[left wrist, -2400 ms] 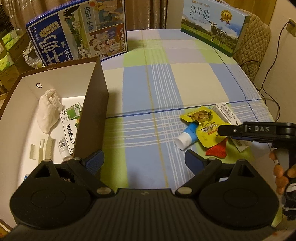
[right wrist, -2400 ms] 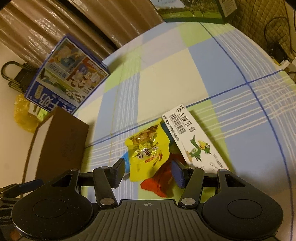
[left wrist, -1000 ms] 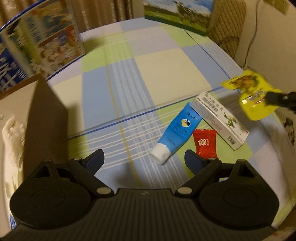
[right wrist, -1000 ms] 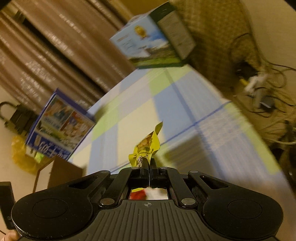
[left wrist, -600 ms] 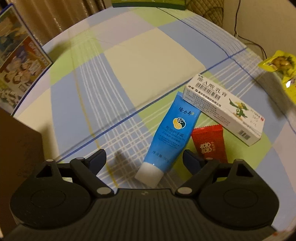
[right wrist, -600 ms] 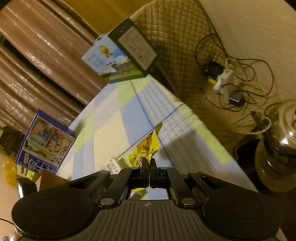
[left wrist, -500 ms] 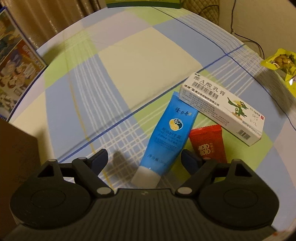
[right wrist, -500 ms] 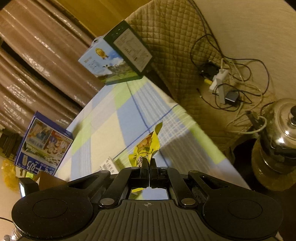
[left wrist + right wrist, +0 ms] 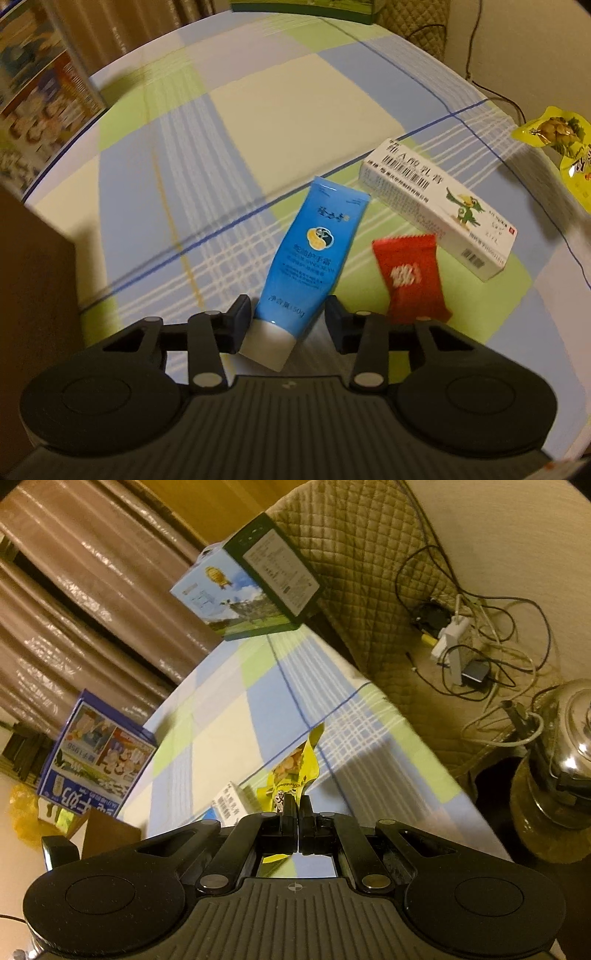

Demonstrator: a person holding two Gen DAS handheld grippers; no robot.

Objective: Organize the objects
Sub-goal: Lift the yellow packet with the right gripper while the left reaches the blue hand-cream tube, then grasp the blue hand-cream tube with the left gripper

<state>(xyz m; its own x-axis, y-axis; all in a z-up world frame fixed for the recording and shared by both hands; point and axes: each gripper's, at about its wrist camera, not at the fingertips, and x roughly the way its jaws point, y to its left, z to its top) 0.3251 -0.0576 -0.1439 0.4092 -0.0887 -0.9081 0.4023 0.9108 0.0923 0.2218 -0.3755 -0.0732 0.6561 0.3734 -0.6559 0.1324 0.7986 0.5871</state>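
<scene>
left gripper (image 9: pixel 288 318) straddling blue tube (image 9: pixel 312 254), jaws spread.
right gripper (image 9: pixel 297 805) pinching yellow packet (image 9: pixel 293 771), hanging over the table's (image 9: pixel 229 716) right edge.

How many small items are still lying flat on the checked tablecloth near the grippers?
3: a blue tube between the left gripper's fingers, a red packet beside it, and a white box behind both. The gripper body may hide more.

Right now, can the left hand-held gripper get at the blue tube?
Probably yes. The left hand-held gripper is open, with the blue tube's capped end already between its fingers and nothing lying on it. The red packet lies just outside the right finger.
</scene>
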